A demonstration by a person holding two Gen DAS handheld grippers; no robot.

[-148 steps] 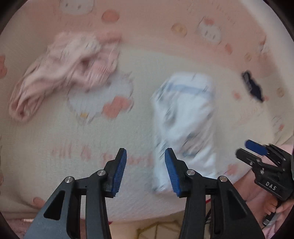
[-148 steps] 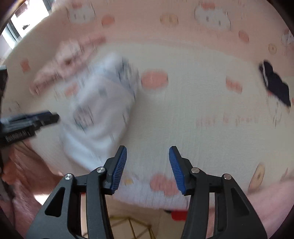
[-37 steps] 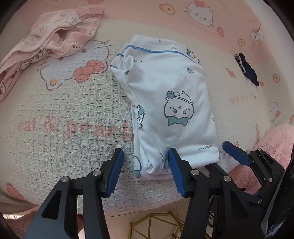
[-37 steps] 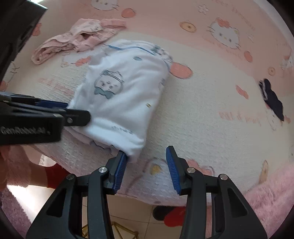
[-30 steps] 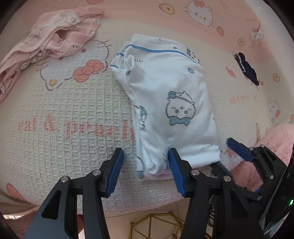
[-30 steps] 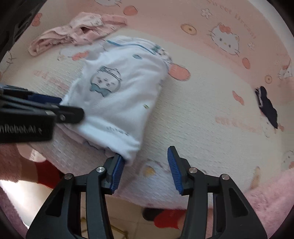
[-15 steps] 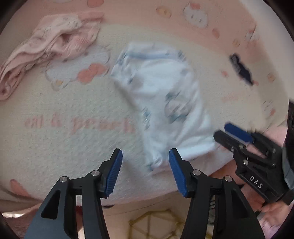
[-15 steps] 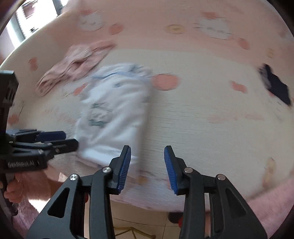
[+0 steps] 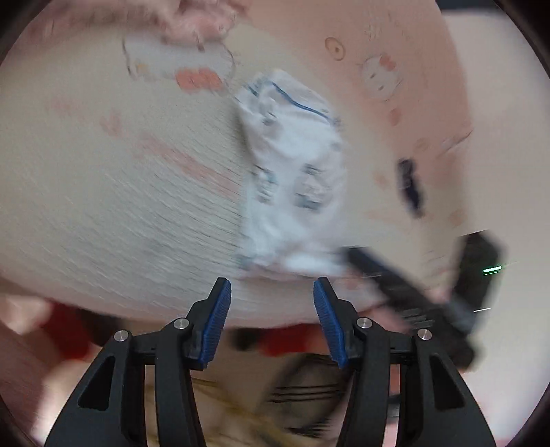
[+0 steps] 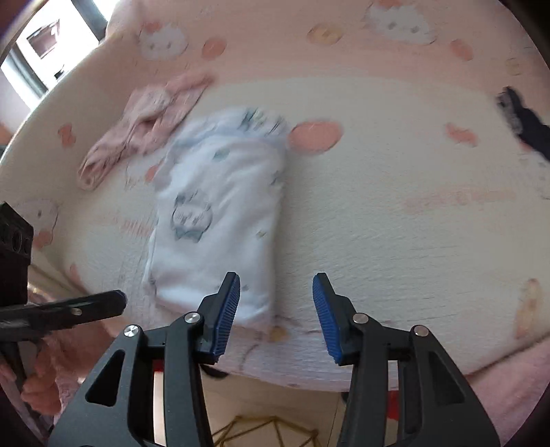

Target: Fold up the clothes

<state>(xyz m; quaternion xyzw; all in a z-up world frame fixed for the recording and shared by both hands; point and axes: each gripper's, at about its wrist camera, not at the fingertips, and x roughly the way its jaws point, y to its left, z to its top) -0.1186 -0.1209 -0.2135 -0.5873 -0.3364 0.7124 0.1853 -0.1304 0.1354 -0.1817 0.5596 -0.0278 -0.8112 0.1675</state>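
A cream and pink blanket [image 10: 395, 213] printed with cartoon cats, bows and pale lettering covers a padded surface that fills most of both views; at the top left of the right wrist view a bright window [image 10: 44, 44] shows, and at the bottom centre a strip of pale floor with a thin gold wire frame [image 10: 261, 429]. Both pictures are blurred, the left wrist view heavily so.

A folded white garment [image 10: 220, 220] with blue trim and a small cartoon face lies flat on the blanket, left of centre in the right wrist view and just right of centre in the left wrist view [image 9: 292, 172], its near edge close to the blanket's front border. A crumpled pink garment [image 10: 144, 120] lies just beyond it toward the upper left, and appears only as a pink smear at the top of the left wrist view [image 9: 199, 20]. A small dark item [image 10: 522, 120] sits well apart at the right edge.

The right claw [image 10: 273, 309] has its blue pads apart and grips nothing; its left pad overlaps the white garment's near corner in the picture, though contact cannot be judged. The left claw [image 9: 271, 316] is likewise spread and empty, low in the frame just short of the garment's near edge. In the right wrist view it shows as a dark bar at the lower left [image 10: 62, 313].
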